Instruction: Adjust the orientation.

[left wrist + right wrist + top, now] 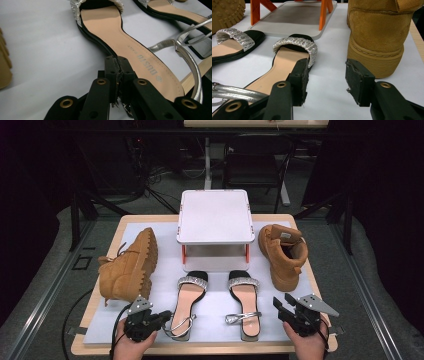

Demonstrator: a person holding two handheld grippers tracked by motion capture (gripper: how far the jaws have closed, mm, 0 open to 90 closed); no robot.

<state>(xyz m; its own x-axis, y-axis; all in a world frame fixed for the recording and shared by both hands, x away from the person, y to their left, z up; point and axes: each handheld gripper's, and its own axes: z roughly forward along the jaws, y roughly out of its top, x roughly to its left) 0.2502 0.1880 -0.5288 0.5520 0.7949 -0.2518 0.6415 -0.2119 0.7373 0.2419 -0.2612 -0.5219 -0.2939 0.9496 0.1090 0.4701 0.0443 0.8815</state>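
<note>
the left gripper (pixel 161 318) sits low at the near left of the table (pixel 119 231), held in the person's left hand (pixel 131 347), with its jaws clenched together at the edge of the left sandal (pixel 187 306); in the left gripper view the two pads (pixel 112 72) meet just beside the black rim of the sole, and whether they pinch that rim cannot be told. this sandal lies flat on the white sheet (pixel 165 267) near the front edge, its sparkly toe band (pixel 192 281) pointing away and its silver ankle strap (pixel 181 324) looped at the heel end close to the gripper. the right sandal (pixel 244 302) lies just beside it, parallel and apart. the right gripper (pixel 282 302), in the right hand (pixel 306 345) at the near right, is released: its jaws stand apart above the sheet with nothing between them, between the right sandal and a tan boot (pixel 284 254) that stands upright on the right. a second tan boot (pixel 127 267) lies tipped on its side on the left, sole facing the sandals. a small white stand (pixel 215 217) with orange legs stands behind the sandals at the middle of the table.
</note>
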